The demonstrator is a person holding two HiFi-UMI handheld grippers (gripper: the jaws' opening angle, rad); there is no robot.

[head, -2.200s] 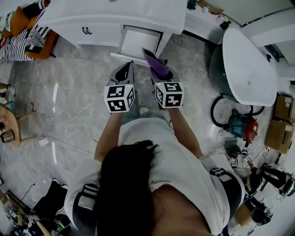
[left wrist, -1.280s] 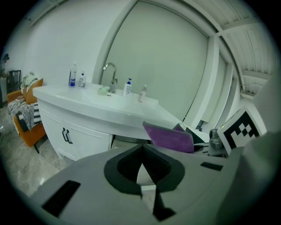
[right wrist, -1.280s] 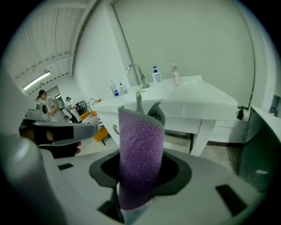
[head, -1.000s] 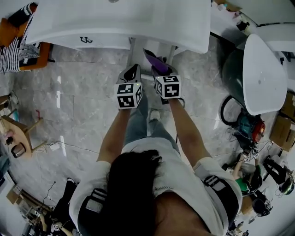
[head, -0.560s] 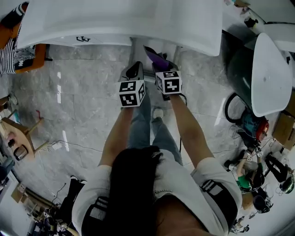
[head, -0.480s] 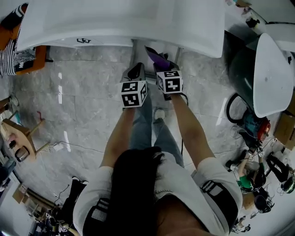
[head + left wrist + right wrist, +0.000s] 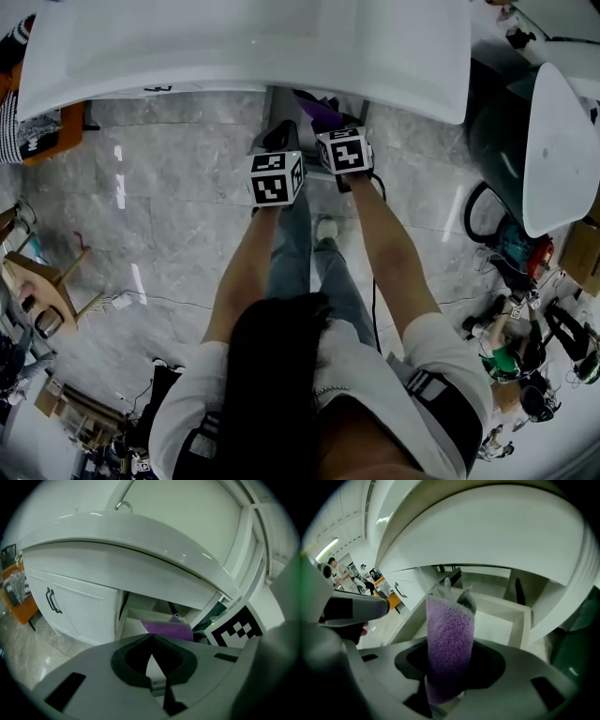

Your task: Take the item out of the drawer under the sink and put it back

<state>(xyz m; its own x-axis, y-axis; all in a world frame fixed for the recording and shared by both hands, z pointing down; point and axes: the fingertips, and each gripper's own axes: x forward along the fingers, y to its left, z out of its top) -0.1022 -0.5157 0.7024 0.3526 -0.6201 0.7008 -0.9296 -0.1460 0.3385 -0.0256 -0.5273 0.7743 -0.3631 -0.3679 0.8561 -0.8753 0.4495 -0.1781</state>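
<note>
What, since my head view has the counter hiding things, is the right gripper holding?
Observer: A fuzzy purple item, clamped between the right gripper's fingers.
Operator: Is the drawer open?
Observer: Yes, the white drawer stands pulled out beneath the counter.
Operator: And the left gripper?
Observer: The left gripper is shut, nothing between its fingers.

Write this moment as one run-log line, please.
right gripper: shut on purple pouch | left gripper: shut, empty | drawer: open
</note>
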